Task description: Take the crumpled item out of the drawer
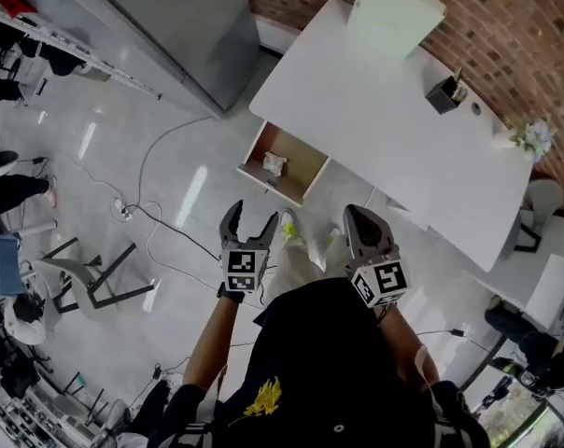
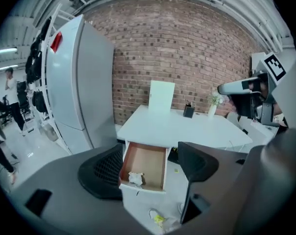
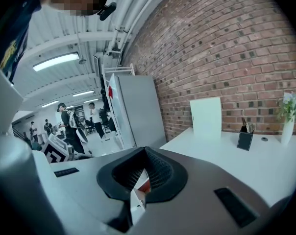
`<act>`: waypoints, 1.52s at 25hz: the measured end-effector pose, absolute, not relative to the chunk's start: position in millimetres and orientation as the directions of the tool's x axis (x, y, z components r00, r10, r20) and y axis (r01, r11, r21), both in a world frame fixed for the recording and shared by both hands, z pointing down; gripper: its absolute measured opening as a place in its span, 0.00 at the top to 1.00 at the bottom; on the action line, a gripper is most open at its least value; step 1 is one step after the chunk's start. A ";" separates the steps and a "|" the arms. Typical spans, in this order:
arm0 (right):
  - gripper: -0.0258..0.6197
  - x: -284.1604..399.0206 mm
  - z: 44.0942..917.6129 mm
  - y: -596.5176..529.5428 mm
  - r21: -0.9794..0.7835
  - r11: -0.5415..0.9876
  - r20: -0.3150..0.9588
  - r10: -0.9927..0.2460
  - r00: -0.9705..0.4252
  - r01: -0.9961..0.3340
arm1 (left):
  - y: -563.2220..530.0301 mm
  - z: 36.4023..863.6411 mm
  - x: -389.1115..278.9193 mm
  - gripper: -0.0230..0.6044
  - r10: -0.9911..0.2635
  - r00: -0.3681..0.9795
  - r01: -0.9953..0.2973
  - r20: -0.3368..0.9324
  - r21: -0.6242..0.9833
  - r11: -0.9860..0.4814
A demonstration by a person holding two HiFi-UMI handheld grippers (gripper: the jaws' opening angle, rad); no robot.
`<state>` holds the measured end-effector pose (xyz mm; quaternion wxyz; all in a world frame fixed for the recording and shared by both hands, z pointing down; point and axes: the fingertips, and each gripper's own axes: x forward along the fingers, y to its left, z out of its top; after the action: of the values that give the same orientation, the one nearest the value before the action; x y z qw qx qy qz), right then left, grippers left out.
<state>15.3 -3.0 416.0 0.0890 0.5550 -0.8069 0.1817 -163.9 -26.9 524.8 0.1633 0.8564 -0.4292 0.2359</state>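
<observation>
"Where is the crumpled item?"
"In the open drawer, pulled out from the white worktop."
"And the grippers?"
"The left gripper gapes, empty; the right gripper is closed. Both are well short of the drawer."

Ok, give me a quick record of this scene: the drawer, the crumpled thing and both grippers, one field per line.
drawer: open, pulled out from under the white table
crumpled item: white, lying inside the drawer near its front
left gripper: open, empty, short of the drawer
right gripper: shut, holding nothing
task state: item not yet touched
</observation>
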 end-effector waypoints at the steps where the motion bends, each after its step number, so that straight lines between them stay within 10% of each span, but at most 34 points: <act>1: 0.92 6.4 425.9 -8.6 -0.199 0.324 0.358 -0.854 -0.377 -0.925 | -33.9 539.2 -166.2 0.37 -0.641 0.519 -0.807 0.566 0.078 -0.585; 26: 0.92 -22.4 685.3 -70.7 -0.179 0.530 0.549 -0.645 -0.531 -0.829 | -168.6 991.1 -92.7 0.37 -0.233 0.252 -0.603 0.939 -0.035 -0.797; 35: 0.92 2.6 707.7 -85.1 -0.213 0.444 0.516 -0.705 -0.486 -0.870 | -152.4 1055.3 -86.6 0.37 0.150 0.233 -0.662 0.961 0.269 -0.700; 38: 0.92 6.1 706.8 -76.0 -0.184 0.479 0.560 -0.667 -0.492 -0.858 | -160.0 1054.4 -91.1 0.64 0.096 0.202 -0.691 0.975 0.212 -0.691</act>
<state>6.1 -76.0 706.8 0.2115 0.4574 -0.8335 0.2265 -91.1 -160.0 1054.4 0.3311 0.7011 -0.2122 0.5948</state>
